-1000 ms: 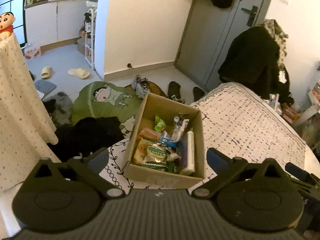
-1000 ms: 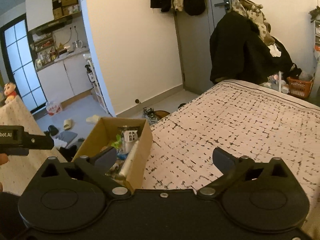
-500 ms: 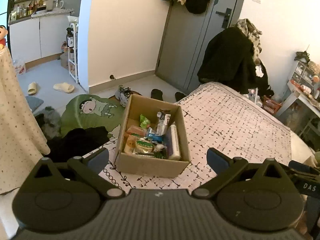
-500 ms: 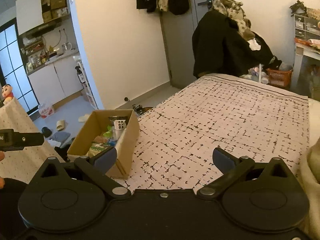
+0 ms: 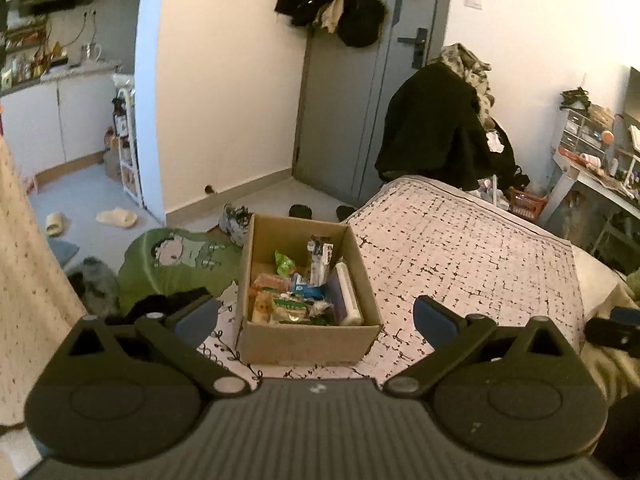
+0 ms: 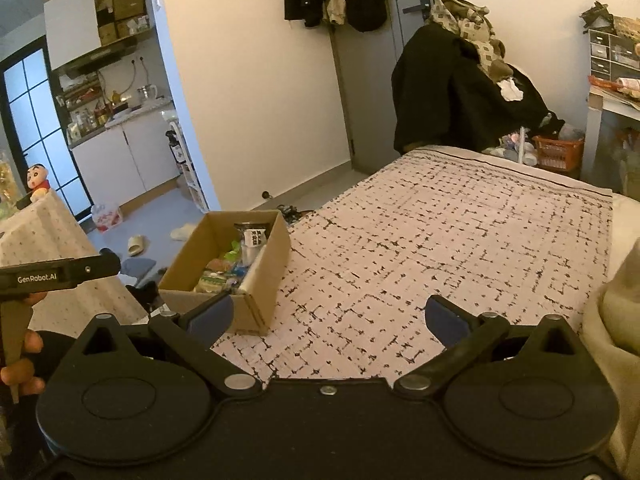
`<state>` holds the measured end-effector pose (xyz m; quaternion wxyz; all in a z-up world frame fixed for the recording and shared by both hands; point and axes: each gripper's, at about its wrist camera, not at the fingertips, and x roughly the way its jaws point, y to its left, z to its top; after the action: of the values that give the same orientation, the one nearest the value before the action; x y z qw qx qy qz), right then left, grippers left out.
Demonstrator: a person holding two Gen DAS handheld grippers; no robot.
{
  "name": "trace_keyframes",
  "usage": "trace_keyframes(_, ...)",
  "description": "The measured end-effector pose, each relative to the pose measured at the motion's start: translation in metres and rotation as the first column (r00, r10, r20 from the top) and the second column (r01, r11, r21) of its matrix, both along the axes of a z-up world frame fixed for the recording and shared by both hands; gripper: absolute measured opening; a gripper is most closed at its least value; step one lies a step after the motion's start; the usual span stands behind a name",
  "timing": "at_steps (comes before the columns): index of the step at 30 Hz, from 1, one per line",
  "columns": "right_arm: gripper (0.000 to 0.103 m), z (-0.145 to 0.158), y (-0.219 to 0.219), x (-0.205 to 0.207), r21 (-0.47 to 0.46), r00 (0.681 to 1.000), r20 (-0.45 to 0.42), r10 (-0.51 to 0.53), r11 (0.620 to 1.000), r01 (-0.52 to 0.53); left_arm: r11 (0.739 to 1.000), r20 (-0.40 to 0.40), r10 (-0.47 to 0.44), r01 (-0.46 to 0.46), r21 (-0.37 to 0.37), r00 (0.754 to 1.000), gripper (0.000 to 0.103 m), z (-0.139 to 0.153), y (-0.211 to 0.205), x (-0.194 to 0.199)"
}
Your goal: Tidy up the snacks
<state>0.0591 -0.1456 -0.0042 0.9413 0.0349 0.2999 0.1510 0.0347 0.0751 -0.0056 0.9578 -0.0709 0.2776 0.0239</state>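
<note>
Left gripper [image 5: 316,314]: fingers spread wide, nothing between them, held level above the bed edge. Cardboard box [image 5: 306,342] straight ahead between the two fingertips, open-topped, resting on the patterned bedspread [image 5: 460,256]; snack packets [image 5: 294,292] heaped inside. Right gripper [image 6: 328,316]: fingers likewise wide apart and empty, box beyond the left fingertip [image 6: 210,316], bare bedspread ahead.
</note>
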Motion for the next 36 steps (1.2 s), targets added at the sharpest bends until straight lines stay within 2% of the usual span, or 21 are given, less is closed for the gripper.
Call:
trace_keyframes(5,0.103,-0.008,-0.003,0.009,0.071,0.999,-0.041,0.013,0.997,-0.010,1.000,0.021,-0.006,0.006,0.007,1.000,0.103,-0.009,-0.001,-0.004)
trace_keyframes(7,0.103,-0.010,-0.003,0.011,0.071,0.999,-0.052,-0.005,0.997,0.009,0.999,0.028,-0.013,0.012,0.038,1.000,0.103,-0.015,-0.002,-0.004)
trace_keyframes(9,0.103,-0.011,-0.003,0.010,0.076,0.999,-0.047,-0.003,0.997,0.007,1.000,0.018,-0.006,0.006,0.029,1.000,0.103,-0.017,0.001,-0.004)
trace_keyframes(17,0.103,-0.011,0.008,0.005,0.033,0.999,-0.028,0.029,0.999,-0.028,0.999,0.024,0.046,-0.046,-0.013,0.999,0.103,-0.019,0.012,-0.007)
trace_keyframes(22,0.103,-0.010,0.011,0.005,0.031,0.999,-0.030,0.030,0.999,-0.029,0.999,0.018,0.037,-0.036,-0.040,0.999,0.103,-0.019,0.015,-0.006)
trace_keyframes(36,0.103,-0.008,0.016,0.004,0.003,0.999,-0.023,0.033,0.999,-0.033,0.999,0.012,0.017,-0.017,-0.033,1.000,0.103,-0.017,0.008,-0.006)
